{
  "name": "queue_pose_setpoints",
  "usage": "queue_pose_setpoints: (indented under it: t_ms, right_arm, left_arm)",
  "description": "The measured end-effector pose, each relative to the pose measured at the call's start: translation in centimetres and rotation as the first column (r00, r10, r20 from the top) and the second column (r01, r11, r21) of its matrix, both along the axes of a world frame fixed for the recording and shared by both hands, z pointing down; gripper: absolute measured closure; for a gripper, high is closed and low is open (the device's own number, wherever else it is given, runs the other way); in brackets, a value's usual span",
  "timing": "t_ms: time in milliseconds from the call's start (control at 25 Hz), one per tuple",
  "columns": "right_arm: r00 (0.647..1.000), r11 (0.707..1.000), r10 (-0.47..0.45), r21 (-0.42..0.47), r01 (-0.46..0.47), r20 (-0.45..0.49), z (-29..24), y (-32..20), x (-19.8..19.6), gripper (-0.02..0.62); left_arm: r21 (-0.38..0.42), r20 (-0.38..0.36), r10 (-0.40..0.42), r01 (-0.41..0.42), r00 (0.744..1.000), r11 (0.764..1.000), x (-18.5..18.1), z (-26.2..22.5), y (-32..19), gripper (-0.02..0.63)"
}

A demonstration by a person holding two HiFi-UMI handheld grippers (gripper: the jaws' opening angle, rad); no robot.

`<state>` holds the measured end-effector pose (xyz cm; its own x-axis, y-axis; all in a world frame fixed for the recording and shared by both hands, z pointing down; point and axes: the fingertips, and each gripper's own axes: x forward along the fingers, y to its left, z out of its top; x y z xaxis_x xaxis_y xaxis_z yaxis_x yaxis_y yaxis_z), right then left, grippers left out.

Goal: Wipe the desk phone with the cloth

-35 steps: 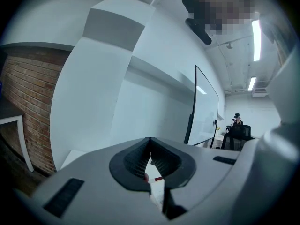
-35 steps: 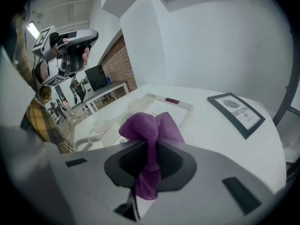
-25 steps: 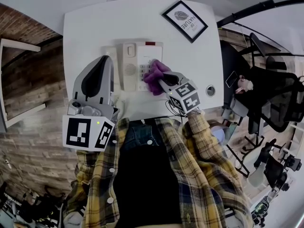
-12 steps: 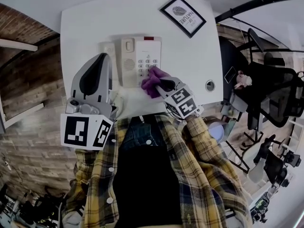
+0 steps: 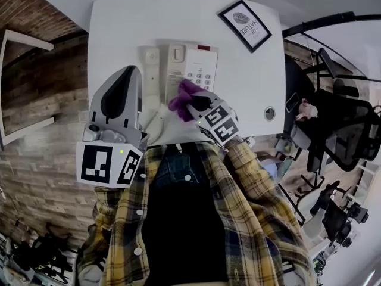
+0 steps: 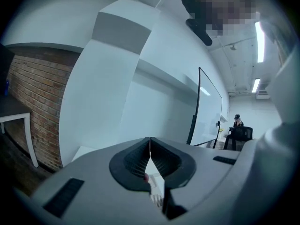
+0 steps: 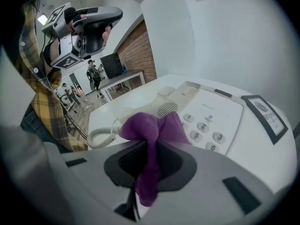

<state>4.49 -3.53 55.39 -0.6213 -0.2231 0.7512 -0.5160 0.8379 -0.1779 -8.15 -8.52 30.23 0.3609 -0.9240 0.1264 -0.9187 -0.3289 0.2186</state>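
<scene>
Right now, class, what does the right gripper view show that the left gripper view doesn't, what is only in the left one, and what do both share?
Only the right gripper view: the purple cloth clamped in the right gripper, the desk phone with its coiled cord, and a framed picture. Only the left gripper view: a whiteboard and ceiling lights beyond the left gripper's shut, empty jaws. Both: a brick wall.
</scene>
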Motion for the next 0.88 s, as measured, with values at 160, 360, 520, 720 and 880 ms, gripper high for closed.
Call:
queue_pose_setpoints:
  t_ms: [160,360,520,720,880]
  right_arm:
    - [0.998,0.999,-0.053,0.008,0.053,-0.032,-0.1,-0.1,-2.1,0.537]
    - [0.998,0.999,-0.053,-0.006,0.053,-0.016,-0.1,-0.1,-2.1,0.537]
    - [0.996,0.996,-0.088,-0.014,0.088,0.001,-0.2,0.0,-3.5,0.537]
    - [0.990,0.989,-0.144,-0.027,0.144,0.001,0.0,0.1,-6.0,0.537]
    - [0.987,0.986,-0.162,-0.024,0.162,0.003,0.0,0.3,-6.7,0.537]
  left_arm:
    - [0.000,-0.008,-0.026,0.026,1.000,1.000,-1.1,0.0,0.4,0.589]
    - [0.004,-0.014,-0.045,0.045,0.999,0.999,-1.7,0.1,0.5,0.589]
    - [0.005,-0.013,-0.053,0.053,0.999,0.999,-1.8,0.0,0.5,0.590]
    - [0.011,-0.009,-0.063,0.064,0.998,0.998,-2.0,-0.3,0.6,0.589]
    - [0.011,-0.008,-0.076,0.076,0.997,0.997,-2.5,-0.3,0.8,0.589]
